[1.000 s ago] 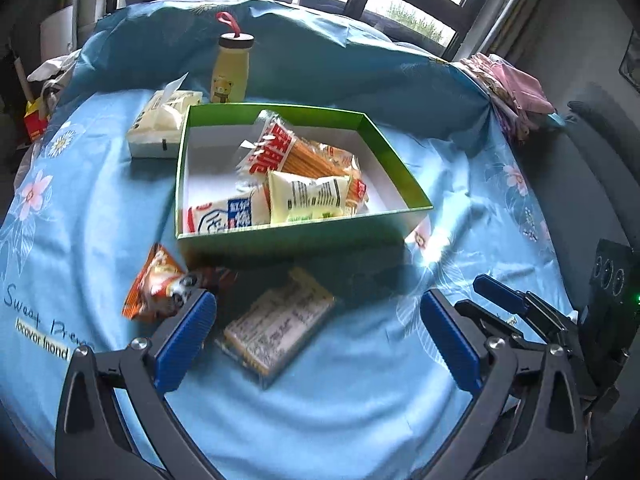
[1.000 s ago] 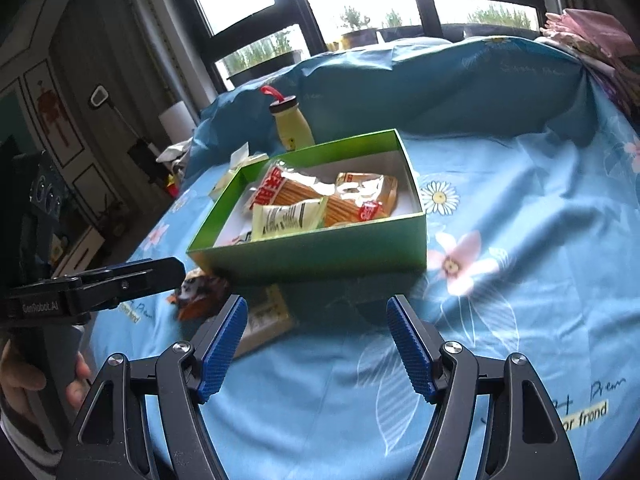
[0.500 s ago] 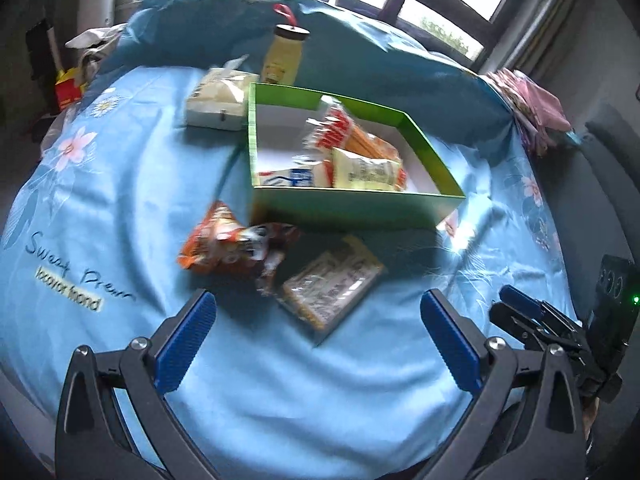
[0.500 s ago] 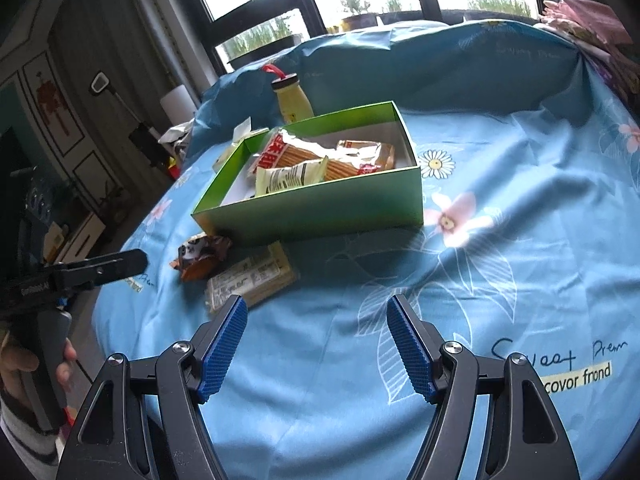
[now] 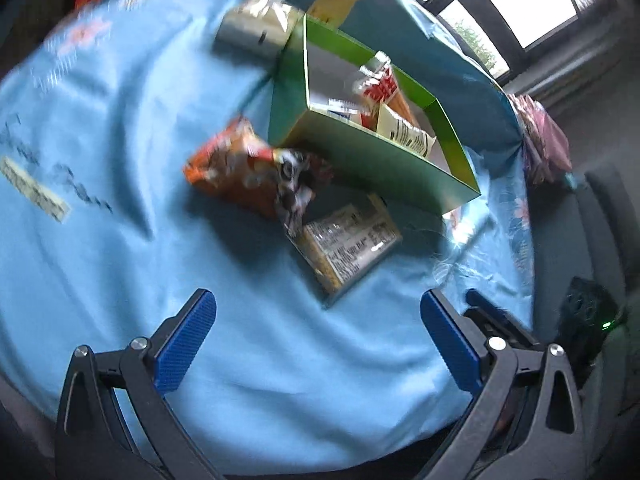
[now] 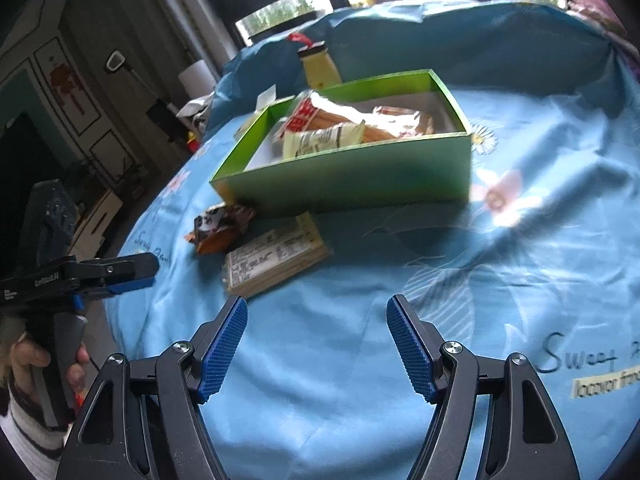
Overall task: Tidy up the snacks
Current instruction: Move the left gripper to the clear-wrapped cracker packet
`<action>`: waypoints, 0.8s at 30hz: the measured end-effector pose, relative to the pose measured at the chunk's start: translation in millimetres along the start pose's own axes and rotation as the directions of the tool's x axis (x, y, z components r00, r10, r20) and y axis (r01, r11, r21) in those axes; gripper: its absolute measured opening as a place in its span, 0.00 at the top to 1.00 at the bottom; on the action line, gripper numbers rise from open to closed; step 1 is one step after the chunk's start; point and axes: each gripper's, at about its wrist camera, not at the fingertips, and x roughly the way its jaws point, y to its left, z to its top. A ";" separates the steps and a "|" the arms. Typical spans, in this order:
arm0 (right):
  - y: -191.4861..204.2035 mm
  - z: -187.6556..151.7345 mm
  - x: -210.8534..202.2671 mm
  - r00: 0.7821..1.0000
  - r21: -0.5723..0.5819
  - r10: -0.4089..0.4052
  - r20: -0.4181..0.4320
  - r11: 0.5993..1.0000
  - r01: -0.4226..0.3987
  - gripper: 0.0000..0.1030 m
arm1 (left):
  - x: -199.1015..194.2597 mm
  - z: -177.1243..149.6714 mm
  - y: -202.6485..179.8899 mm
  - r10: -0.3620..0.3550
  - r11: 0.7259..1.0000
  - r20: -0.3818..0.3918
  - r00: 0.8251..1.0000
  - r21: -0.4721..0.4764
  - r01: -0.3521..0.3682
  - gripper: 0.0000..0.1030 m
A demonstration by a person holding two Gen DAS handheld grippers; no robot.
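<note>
A green box [image 5: 372,160] [image 6: 352,176] holding several snack packets sits on the blue flowered cloth. In front of it lie an orange snack bag [image 5: 248,168] [image 6: 218,228] and a flat clear cracker pack [image 5: 348,240] [image 6: 276,256]. My left gripper [image 5: 318,340] is open and empty, hovering short of both loose packs. My right gripper [image 6: 316,344] is open too, nothing between its fingers, just short of the cracker pack. The left gripper [image 6: 120,268] also shows at the left of the right wrist view, held by a hand in a striped sleeve.
A yellow bottle [image 6: 318,66] [image 5: 336,0] and a white tissue pack [image 5: 256,28] stand behind the box. Pink cloth [image 5: 544,148] lies at the far right edge. The table edge drops off at the left of the right wrist view, beside dark cabinets [image 6: 80,92].
Both grippers have pulled back and sunk lower; the left one has also rolled, tilting its view. The box and both loose packs lie where they were. Both grippers stayed open.
</note>
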 end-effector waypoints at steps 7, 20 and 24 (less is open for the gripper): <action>-13.0 14.2 27.9 0.993 0.054 0.109 -0.046 0.993 -0.107 0.29 | 10.9 3.1 1.2 -0.030 0.997 -0.023 0.999 -0.067 0.028 0.01; -16.2 70.5 92.9 0.957 0.112 0.236 -0.169 0.969 -0.220 0.30 | 30.7 13.5 6.6 -0.144 0.970 -0.071 0.987 -0.205 0.127 0.10; -16.2 81.6 115.0 0.941 0.115 0.230 -0.249 0.971 -0.207 0.39 | 34.1 15.4 4.9 -0.152 0.967 -0.070 0.986 -0.219 0.134 0.20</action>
